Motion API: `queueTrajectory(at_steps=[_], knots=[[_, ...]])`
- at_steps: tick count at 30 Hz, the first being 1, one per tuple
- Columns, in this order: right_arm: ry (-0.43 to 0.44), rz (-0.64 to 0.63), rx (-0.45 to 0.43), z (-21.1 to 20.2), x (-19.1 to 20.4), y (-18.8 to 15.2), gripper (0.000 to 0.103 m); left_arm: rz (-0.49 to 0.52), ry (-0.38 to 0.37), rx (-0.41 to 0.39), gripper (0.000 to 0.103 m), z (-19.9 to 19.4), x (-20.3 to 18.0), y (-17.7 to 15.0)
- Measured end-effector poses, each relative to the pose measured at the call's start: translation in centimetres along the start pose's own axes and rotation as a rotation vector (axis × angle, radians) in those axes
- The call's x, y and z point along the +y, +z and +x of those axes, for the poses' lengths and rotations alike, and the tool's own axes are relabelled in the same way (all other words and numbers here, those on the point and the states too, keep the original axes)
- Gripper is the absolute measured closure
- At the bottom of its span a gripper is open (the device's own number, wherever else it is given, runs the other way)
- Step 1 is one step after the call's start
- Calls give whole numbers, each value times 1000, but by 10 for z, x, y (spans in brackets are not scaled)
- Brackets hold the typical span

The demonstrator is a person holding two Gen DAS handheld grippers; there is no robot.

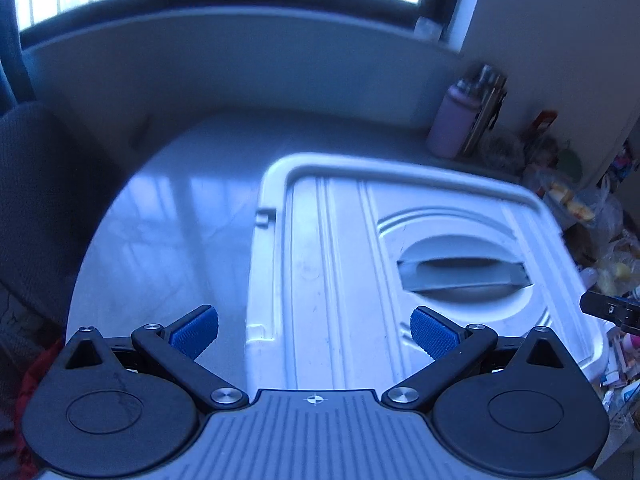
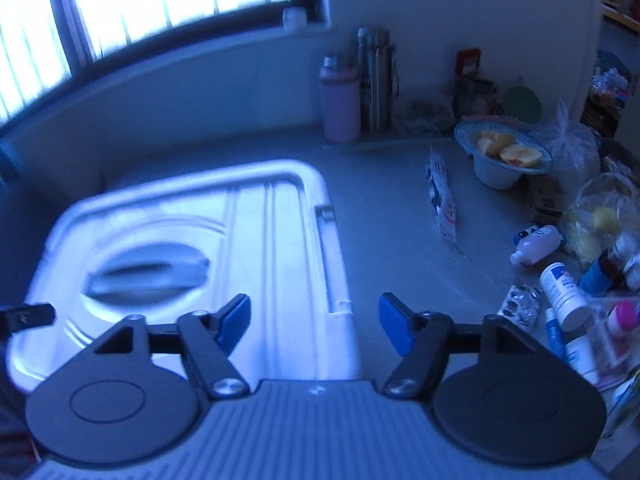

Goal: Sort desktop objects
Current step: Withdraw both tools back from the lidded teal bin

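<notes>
A white plastic storage box with a closed lid [image 1: 340, 248] and a recessed grey handle [image 1: 460, 272] sits on the grey table; it also shows in the right wrist view [image 2: 272, 232]. My left gripper [image 1: 314, 330] is open and empty above the lid's near left part. My right gripper [image 2: 314, 320] is open and empty above the box's right edge. Loose items lie at the right: a white bottle [image 2: 536, 245], a white tube [image 2: 564, 292], a blister pack [image 2: 520, 304], and a small packet [image 2: 442, 196].
A pink bottle [image 2: 339, 98] and steel flasks [image 2: 376, 80] stand by the back wall. A bowl of fruit pieces [image 2: 502, 152] and plastic bags [image 2: 576, 148] crowd the right side. A windowsill runs along the back. A grey chair [image 1: 36, 200] is at the left.
</notes>
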State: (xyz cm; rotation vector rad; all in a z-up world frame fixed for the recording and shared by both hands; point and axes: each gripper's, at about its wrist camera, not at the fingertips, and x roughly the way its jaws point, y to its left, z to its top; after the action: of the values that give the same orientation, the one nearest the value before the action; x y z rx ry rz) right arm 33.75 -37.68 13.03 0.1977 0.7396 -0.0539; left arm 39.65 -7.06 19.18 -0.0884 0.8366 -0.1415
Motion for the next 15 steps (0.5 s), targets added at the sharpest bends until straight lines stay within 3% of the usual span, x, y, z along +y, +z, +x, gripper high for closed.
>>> queueTrajectory(at_steps=[2,10,15], knots=[[20,9,-52,-13,2,-10,19,10,-1,-53,0,-14,-2,-9],[55,-38,-120,-50,8,-56,13,28,16,-181,0,-65,-21,-63],[74,-146,-107,-67,14,-98,8,29,66,-222,0,-90,-39,-114]])
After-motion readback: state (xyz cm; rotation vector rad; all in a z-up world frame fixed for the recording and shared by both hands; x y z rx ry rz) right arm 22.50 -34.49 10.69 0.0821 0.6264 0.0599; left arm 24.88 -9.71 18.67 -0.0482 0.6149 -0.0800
